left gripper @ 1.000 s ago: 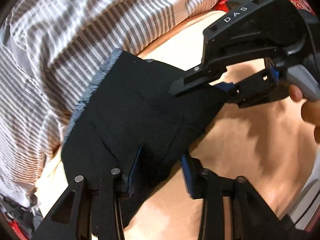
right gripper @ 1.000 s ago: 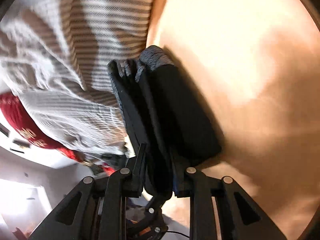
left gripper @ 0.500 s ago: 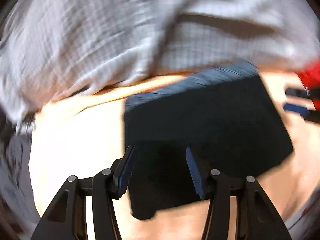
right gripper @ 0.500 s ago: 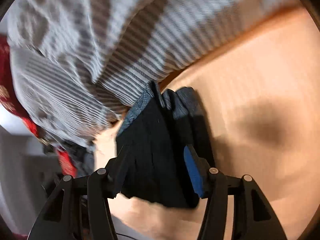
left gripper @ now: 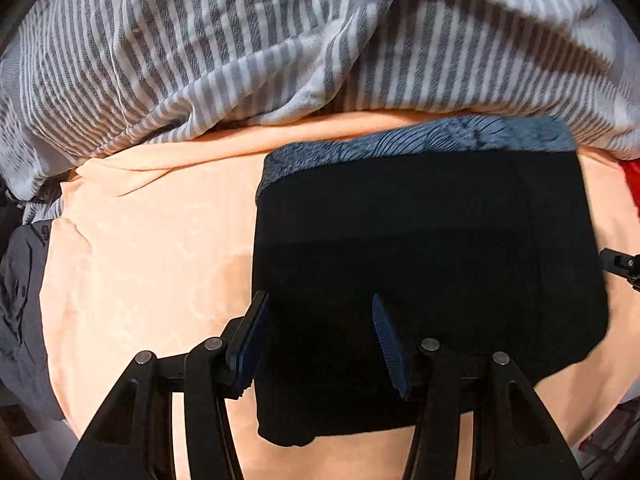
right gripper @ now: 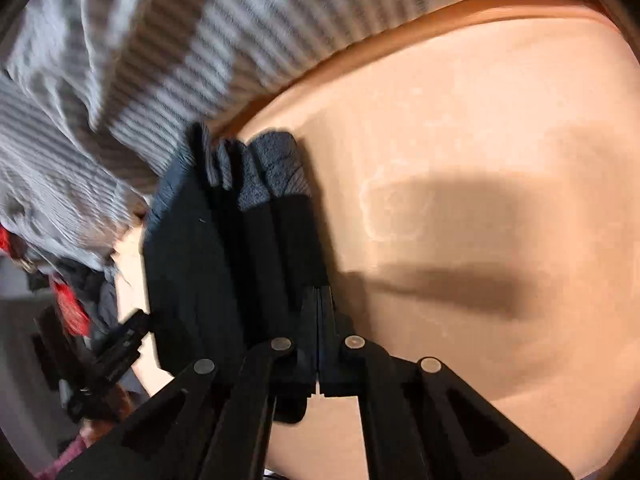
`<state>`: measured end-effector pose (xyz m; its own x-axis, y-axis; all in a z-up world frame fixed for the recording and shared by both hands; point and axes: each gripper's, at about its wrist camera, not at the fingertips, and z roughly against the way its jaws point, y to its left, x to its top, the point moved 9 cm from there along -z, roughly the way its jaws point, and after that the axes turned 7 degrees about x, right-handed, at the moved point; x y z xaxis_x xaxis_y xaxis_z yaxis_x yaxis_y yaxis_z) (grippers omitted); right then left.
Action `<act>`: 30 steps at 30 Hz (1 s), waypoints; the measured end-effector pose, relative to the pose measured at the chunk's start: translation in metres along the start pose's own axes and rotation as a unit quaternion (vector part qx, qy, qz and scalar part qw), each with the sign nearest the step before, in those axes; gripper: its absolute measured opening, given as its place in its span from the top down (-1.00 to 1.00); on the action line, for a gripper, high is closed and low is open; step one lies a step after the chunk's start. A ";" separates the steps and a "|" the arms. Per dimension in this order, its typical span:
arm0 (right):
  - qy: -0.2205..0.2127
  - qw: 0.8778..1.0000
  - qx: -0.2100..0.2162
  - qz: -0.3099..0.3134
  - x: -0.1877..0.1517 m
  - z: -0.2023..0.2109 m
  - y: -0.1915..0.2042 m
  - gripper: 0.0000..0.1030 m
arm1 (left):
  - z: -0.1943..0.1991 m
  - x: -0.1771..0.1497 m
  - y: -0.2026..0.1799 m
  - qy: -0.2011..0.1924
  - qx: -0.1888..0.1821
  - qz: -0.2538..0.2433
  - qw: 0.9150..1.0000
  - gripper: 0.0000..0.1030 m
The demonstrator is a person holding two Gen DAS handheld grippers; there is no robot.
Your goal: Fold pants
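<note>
The black pants (left gripper: 428, 248) lie folded into a thick rectangle on the peach sheet (left gripper: 152, 248), with a blue-grey fleecy lining showing along the far edge. My left gripper (left gripper: 320, 340) is open and empty, its blue pads over the near edge of the bundle. In the right wrist view the folded pants (right gripper: 224, 256) show edge-on as stacked layers. My right gripper (right gripper: 320, 312) is shut and empty, its jaws pressed together just beside the bundle's right edge. The tip of the right gripper shows in the left wrist view at the far right (left gripper: 620, 264).
A grey and white striped blanket (left gripper: 280, 40) is bunched along the far side of the sheet. Dark grey clothing (left gripper: 20, 300) lies at the left edge, red fabric (left gripper: 632, 184) at the right. The left gripper's body (right gripper: 116, 352) shows left of the bundle.
Both grippers have let go of the pants. The left gripper swung round to face the bundle squarely. The right gripper opened, drew off the bundle and shut beside it.
</note>
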<state>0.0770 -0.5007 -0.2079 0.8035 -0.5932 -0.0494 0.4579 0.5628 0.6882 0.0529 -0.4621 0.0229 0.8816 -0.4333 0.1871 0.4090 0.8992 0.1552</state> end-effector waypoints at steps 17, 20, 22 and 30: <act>0.013 0.995 -0.022 0.101 -0.034 -0.031 0.052 -0.15 | -0.029 -0.003 -0.021 -0.001 -0.009 0.009 1.000 -0.42; 0.020 0.996 -0.025 0.081 -0.033 -0.026 0.043 -0.13 | -0.025 -0.001 -0.020 0.002 -0.006 0.011 1.000 -0.42; 0.024 0.997 -0.026 0.074 -0.033 -0.022 0.039 -0.13 | -0.023 -0.001 -0.021 0.006 -0.010 0.013 1.000 -0.42; 0.033 0.995 -0.045 0.086 -0.036 -0.026 0.040 -0.15 | -0.035 0.004 -0.021 0.012 -0.015 0.017 1.000 -0.43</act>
<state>0.0768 -0.4421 -0.1973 0.8945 -0.4469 0.0136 0.3422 0.7039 0.6224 0.0563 -0.4811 -0.0133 0.9004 -0.4008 0.1693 0.3847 0.9151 0.1206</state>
